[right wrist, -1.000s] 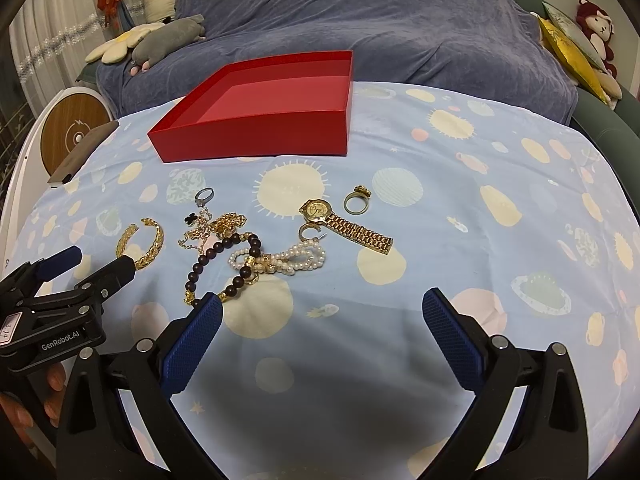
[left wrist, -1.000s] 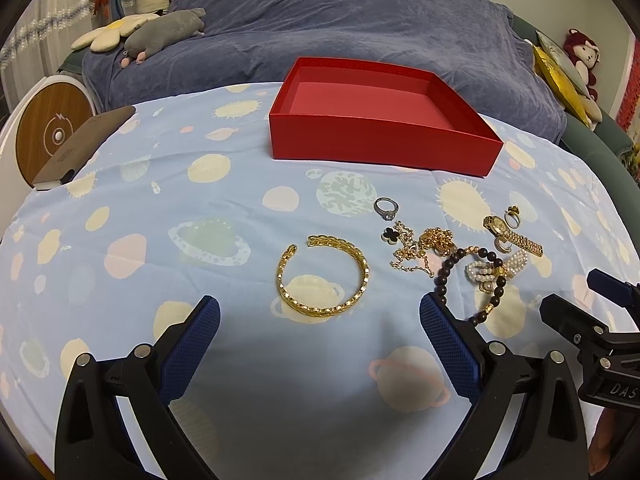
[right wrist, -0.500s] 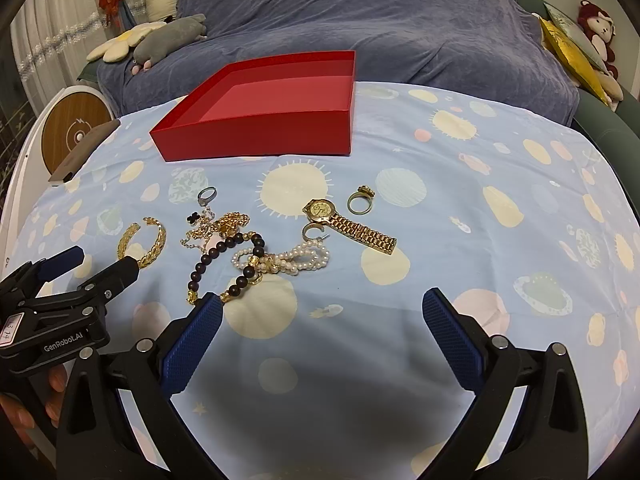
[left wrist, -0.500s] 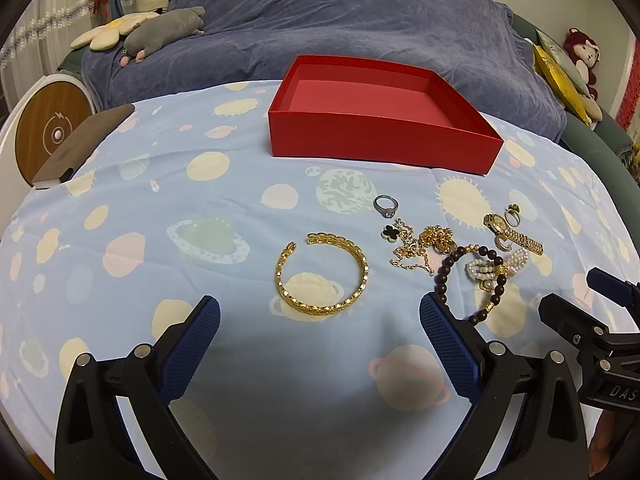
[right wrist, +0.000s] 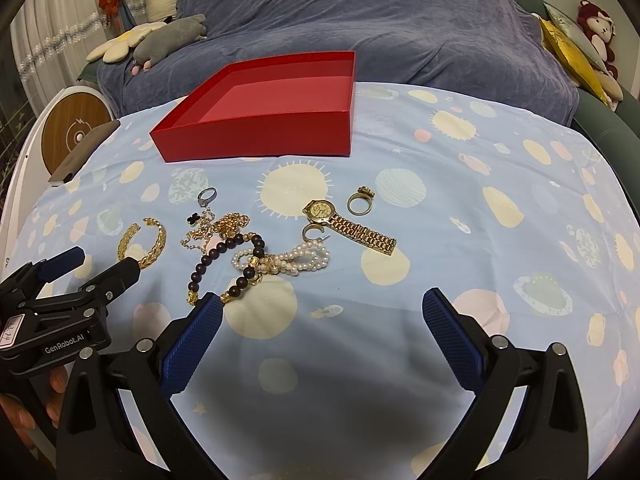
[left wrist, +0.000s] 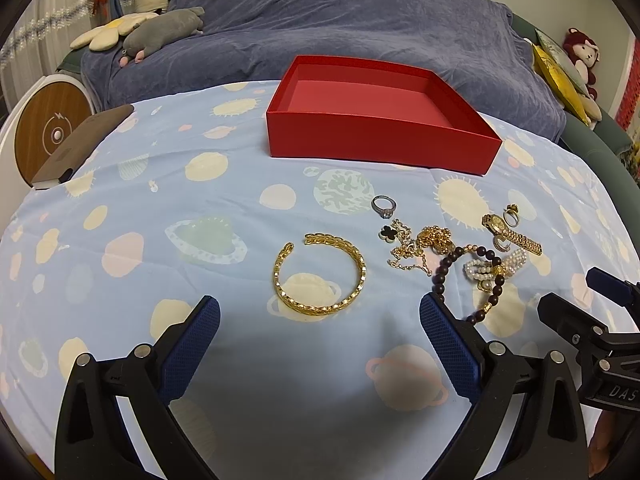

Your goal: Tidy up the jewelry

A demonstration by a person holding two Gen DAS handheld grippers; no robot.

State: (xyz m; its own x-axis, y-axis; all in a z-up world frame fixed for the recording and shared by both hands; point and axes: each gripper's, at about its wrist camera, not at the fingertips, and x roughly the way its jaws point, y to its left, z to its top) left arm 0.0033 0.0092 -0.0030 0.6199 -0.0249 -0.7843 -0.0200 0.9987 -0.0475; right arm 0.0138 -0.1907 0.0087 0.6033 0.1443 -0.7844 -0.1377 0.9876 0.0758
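Note:
An empty red box (left wrist: 380,120) (right wrist: 264,120) stands at the far side of the planet-print cloth. Jewelry lies loose before it: a gold cuff bracelet (left wrist: 320,272) (right wrist: 144,242), a silver ring (left wrist: 384,206) (right wrist: 207,196), a tangled gold chain with a black clover (left wrist: 416,244) (right wrist: 216,226), a dark bead bracelet (left wrist: 468,276) (right wrist: 228,264), a pearl bracelet (right wrist: 296,260), a gold watch (right wrist: 348,226) and a gold ring (right wrist: 360,202). My left gripper (left wrist: 320,332) stands open just short of the cuff bracelet. My right gripper (right wrist: 320,330) is open, short of the pearls.
A blue blanket-covered sofa (left wrist: 340,20) with plush toys (left wrist: 160,32) runs behind the table. A round wood-faced device (left wrist: 52,132) and a brown flat case (left wrist: 80,148) sit at the left edge. Cushions and a red plush (right wrist: 596,36) are at far right.
Both grippers have eased slightly forward and stay open. The jewelry and box have not moved.

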